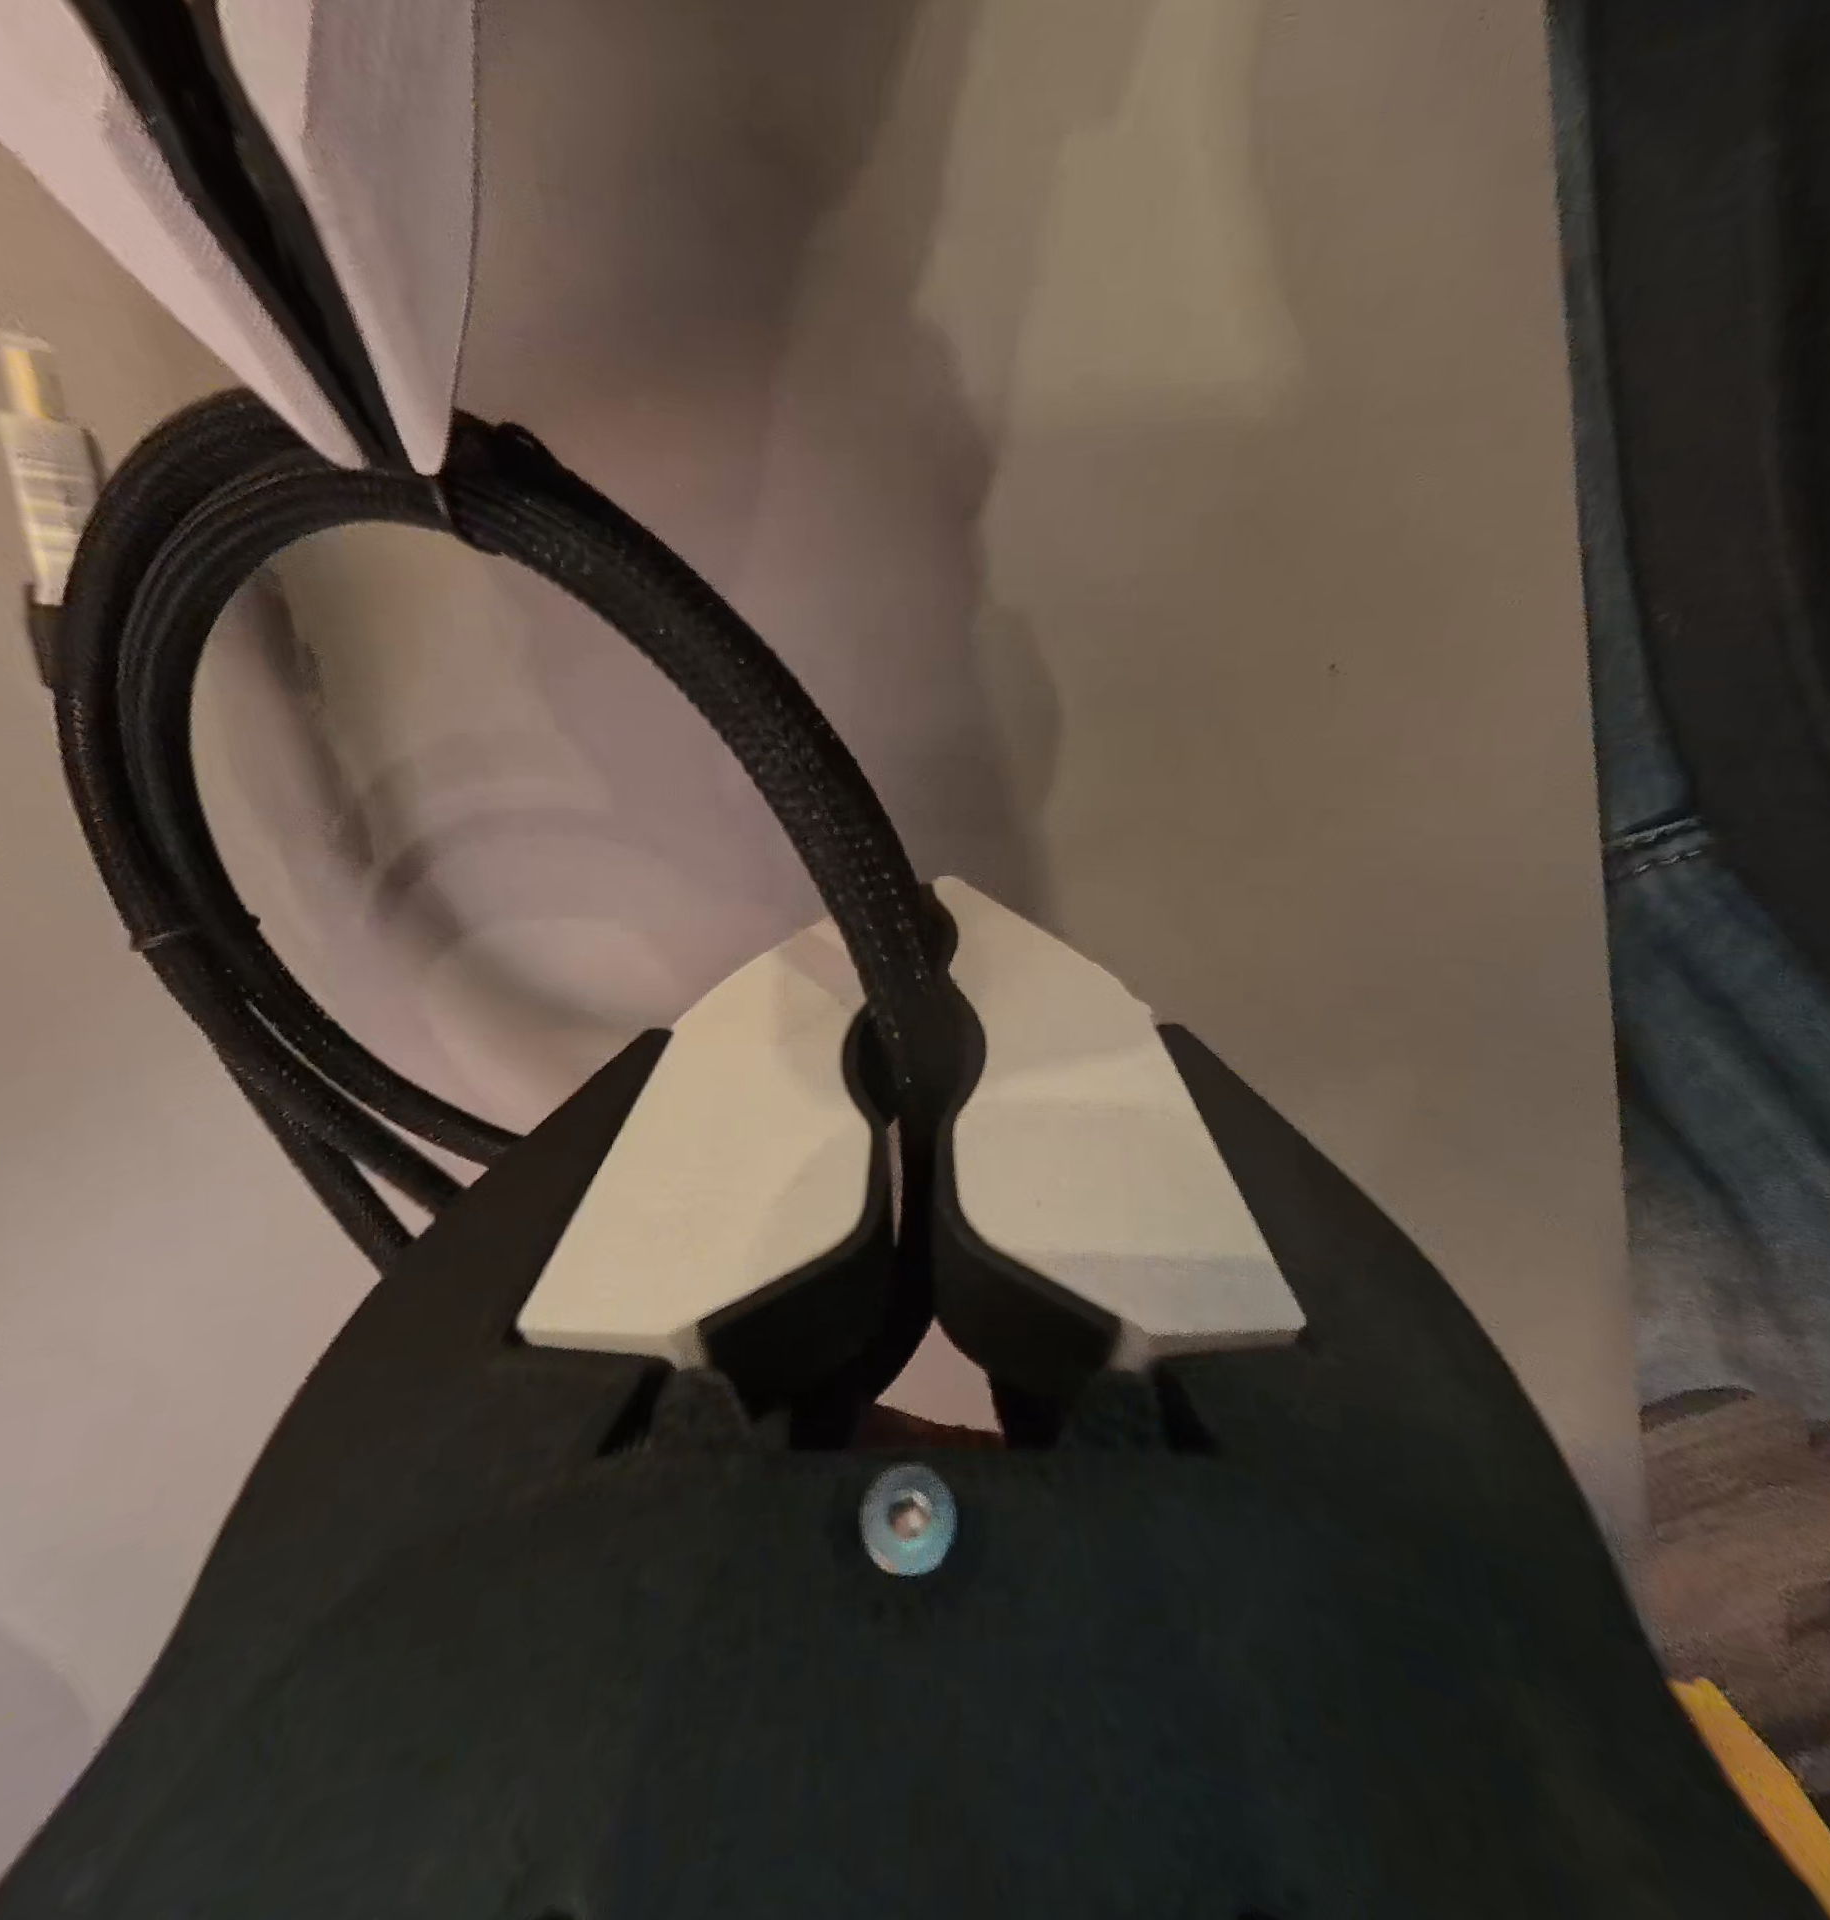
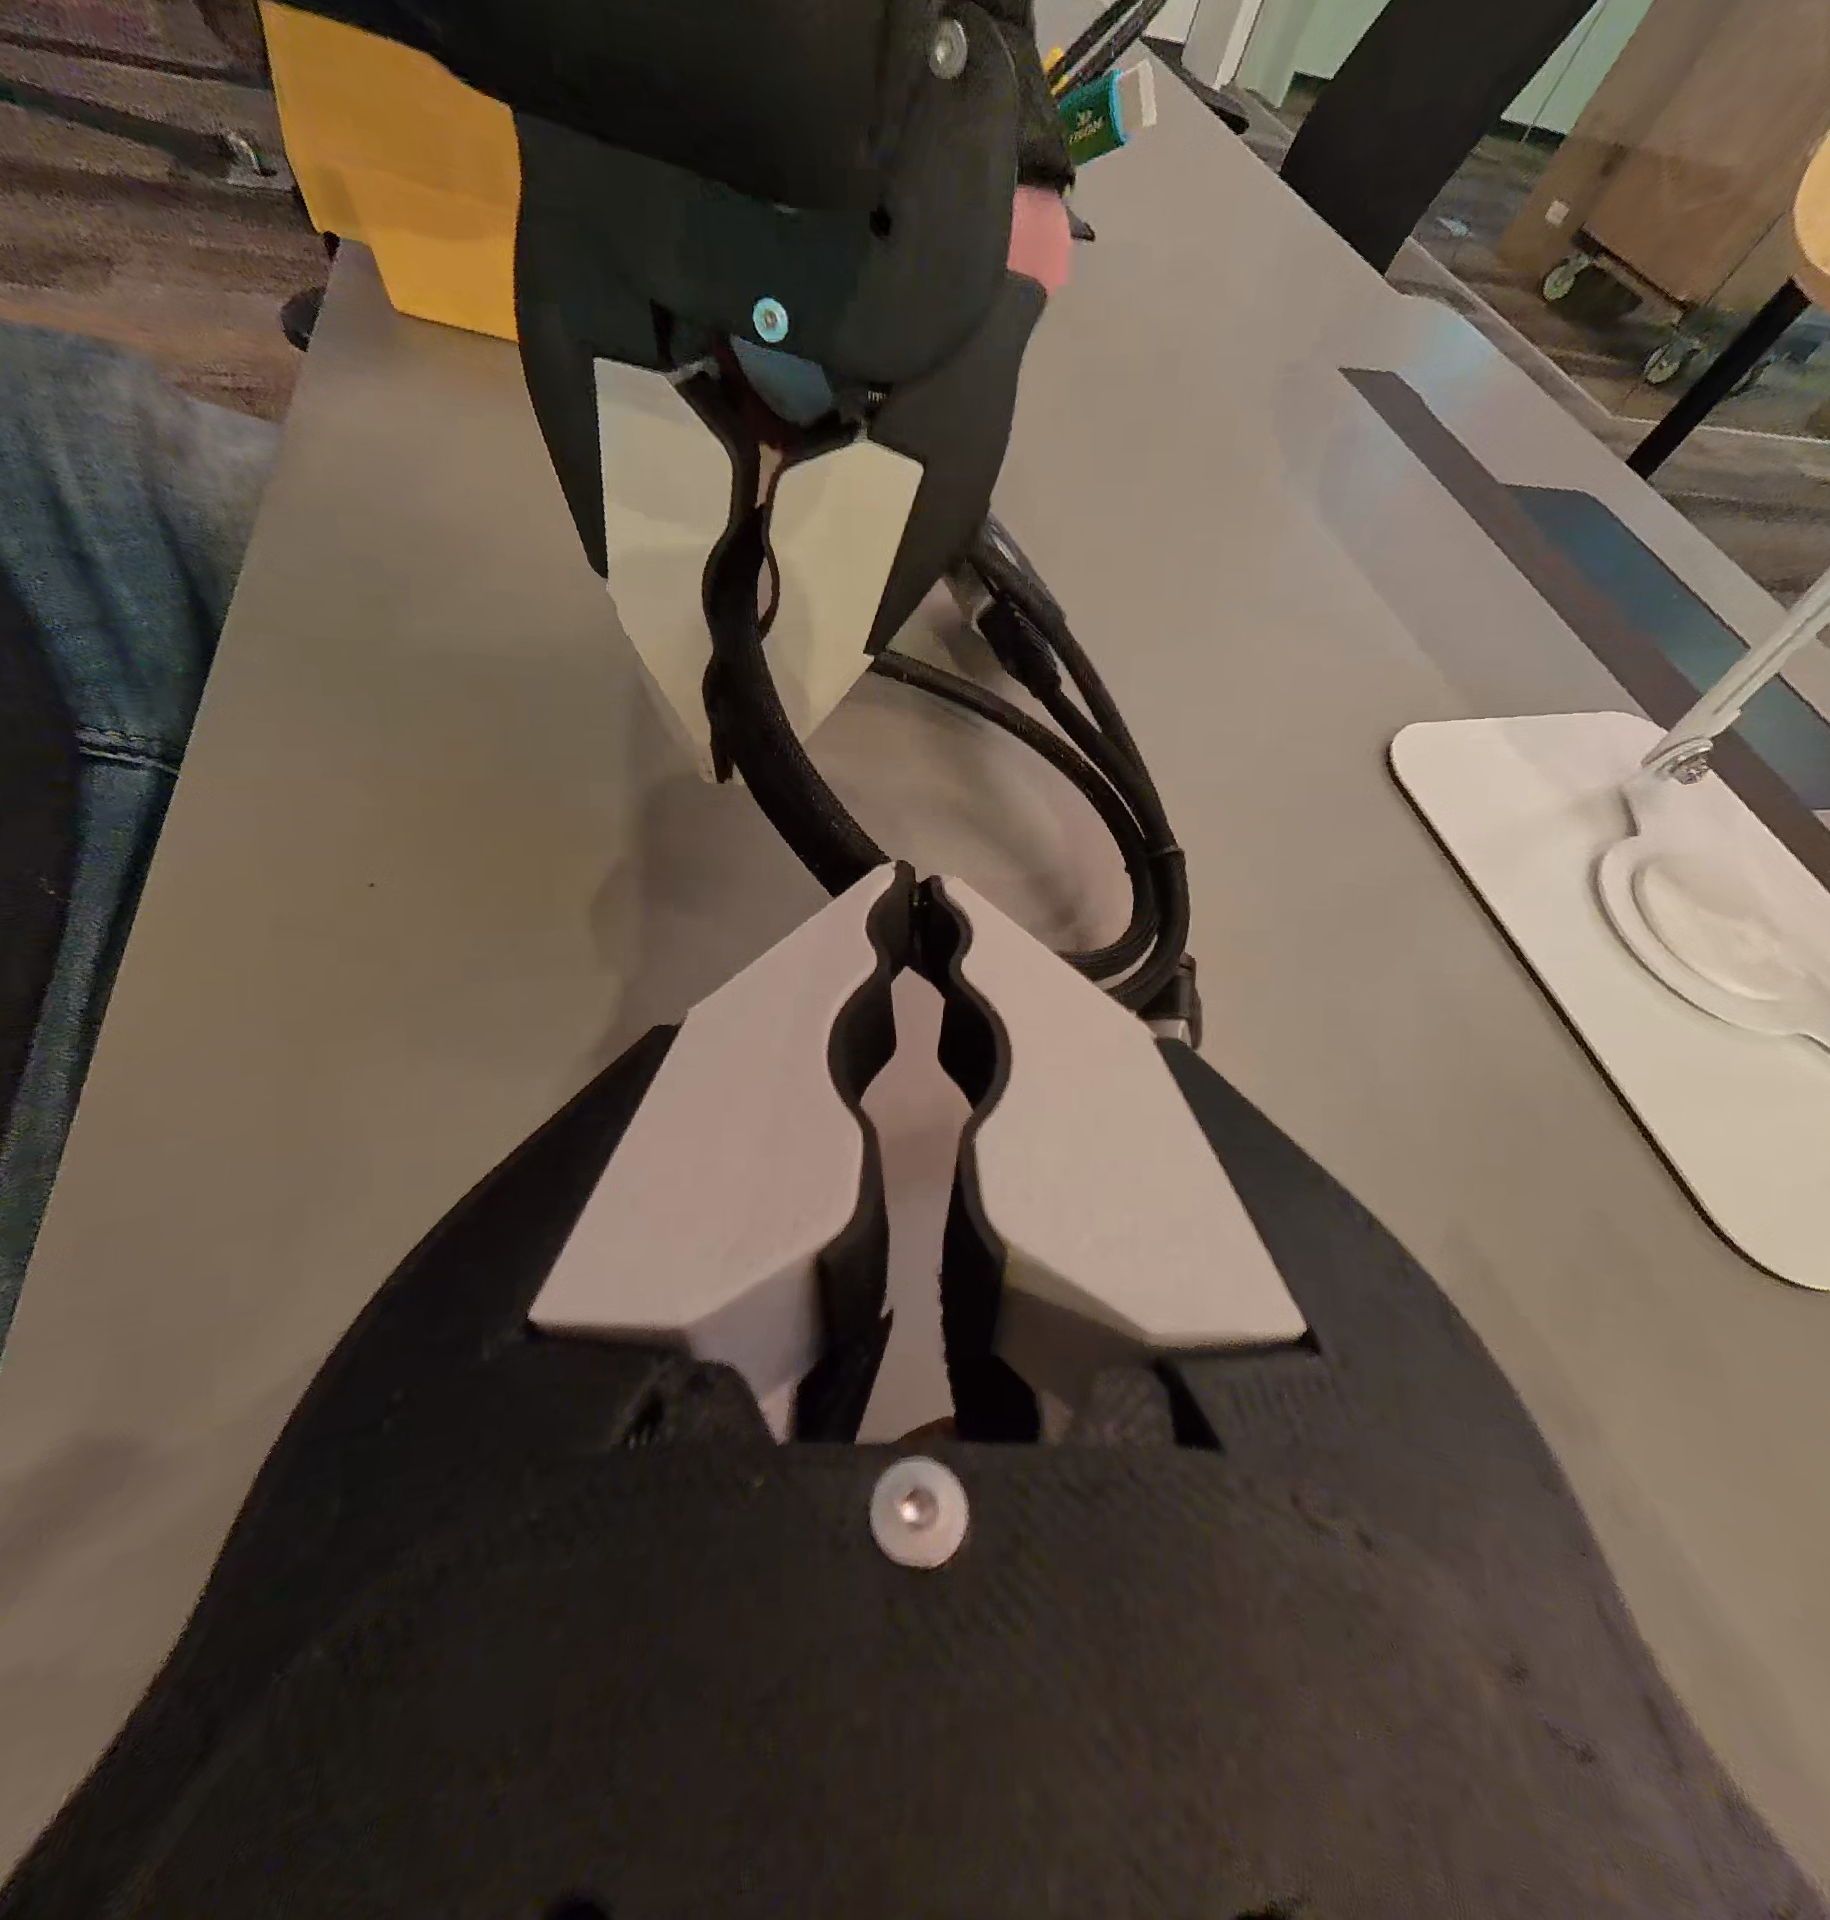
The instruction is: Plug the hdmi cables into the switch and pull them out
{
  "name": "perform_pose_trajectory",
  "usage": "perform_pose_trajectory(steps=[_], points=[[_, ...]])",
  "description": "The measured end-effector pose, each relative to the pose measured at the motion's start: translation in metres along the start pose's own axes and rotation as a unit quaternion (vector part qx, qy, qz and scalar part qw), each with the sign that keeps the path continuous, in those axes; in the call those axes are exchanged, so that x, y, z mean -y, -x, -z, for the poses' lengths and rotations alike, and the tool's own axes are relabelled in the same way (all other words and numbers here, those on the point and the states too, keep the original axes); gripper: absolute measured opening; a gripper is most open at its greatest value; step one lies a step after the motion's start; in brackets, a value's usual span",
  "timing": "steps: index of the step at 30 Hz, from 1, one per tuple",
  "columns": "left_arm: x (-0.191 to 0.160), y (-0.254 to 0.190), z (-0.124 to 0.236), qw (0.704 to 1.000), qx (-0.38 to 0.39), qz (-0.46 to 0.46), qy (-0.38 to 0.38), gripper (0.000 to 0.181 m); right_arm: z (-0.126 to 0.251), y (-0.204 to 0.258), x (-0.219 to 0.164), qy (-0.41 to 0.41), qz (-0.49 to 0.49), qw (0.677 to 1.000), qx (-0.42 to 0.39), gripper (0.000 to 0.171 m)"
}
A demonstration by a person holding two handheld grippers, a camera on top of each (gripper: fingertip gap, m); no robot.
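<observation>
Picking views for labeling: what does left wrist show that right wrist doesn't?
Left wrist only: a silver HDMI plug at the far left, beside the cable coil.

Right wrist only: a white stand base, a yellow box, and the right hand-held gripper closed at the cable's end.

Both: the braided black cable clamped in the left hand-held gripper, and the grey table.

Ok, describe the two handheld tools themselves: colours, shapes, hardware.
Both match. The left tool and right tool each have a broad matte black, textured plastic body tapering forward to two pale grey wedge-shaped fingers lined with wavy black inner pads. A silver screw with washer sits centred behind the fingers. No cables or markings show on them.
</observation>
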State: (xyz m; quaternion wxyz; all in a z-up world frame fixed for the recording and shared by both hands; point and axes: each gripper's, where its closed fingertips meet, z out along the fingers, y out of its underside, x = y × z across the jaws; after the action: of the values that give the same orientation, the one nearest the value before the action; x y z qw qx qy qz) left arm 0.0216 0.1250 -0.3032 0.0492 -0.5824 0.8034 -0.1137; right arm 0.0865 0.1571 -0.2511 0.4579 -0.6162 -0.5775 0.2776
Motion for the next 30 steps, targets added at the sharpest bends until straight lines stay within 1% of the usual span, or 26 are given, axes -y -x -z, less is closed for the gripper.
perform_pose_trajectory(steps=[4,6,9,13,16,19,21,23,26,28,30], points=[[-0.001,0.002,0.009,1.0,0.021,-0.006,-0.009,0.0,0.002,-0.005,0.001,-0.012,-0.019,1.0,-0.003,0.0],[-0.001,0.002,0.014,0.999,0.026,0.0,-0.027,0.0,0.002,-0.002,0.003,-0.013,-0.019,1.0,0.0,0.0],[-0.003,-0.003,0.011,0.999,0.029,-0.006,-0.022,0.0,-0.001,0.005,0.005,-0.001,-0.003,1.0,0.006,0.0],[-0.001,-0.002,0.017,0.998,0.043,-0.003,-0.039,0.0,0.001,0.011,0.008,0.018,0.04,0.999,0.009,0.0],[0.004,0.001,0.036,0.997,0.037,0.007,-0.069,0.0,0.002,0.016,0.012,0.038,0.091,0.995,0.007,0.0],[0.006,0.01,0.055,0.996,0.038,0.008,-0.082,0.0,0.002,0.016,0.02,0.059,0.146,0.987,-0.011,0.0],[0.008,0.02,0.066,0.995,0.06,0.005,-0.085,0.001,0.002,0.013,0.025,0.05,0.118,0.992,-0.006,0.0],[0.011,0.027,0.075,0.992,0.087,0.006,-0.092,0.002,0.006,0.007,0.031,0.019,0.07,0.997,-0.005,0.0],[0.013,0.047,0.085,0.982,0.166,0.008,-0.095,0.004,0.011,0.003,0.039,-0.029,-0.004,1.0,0.003,0.0],[0.01,0.063,0.086,0.968,0.238,0.007,-0.083,0.009,0.012,-0.001,0.04,-0.046,-0.05,0.998,0.004,0.0],[0.009,0.07,0.081,0.956,0.284,0.012,-0.075,0.011,0.012,-0.003,0.039,-0.059,-0.094,0.994,0.01,0.0]])
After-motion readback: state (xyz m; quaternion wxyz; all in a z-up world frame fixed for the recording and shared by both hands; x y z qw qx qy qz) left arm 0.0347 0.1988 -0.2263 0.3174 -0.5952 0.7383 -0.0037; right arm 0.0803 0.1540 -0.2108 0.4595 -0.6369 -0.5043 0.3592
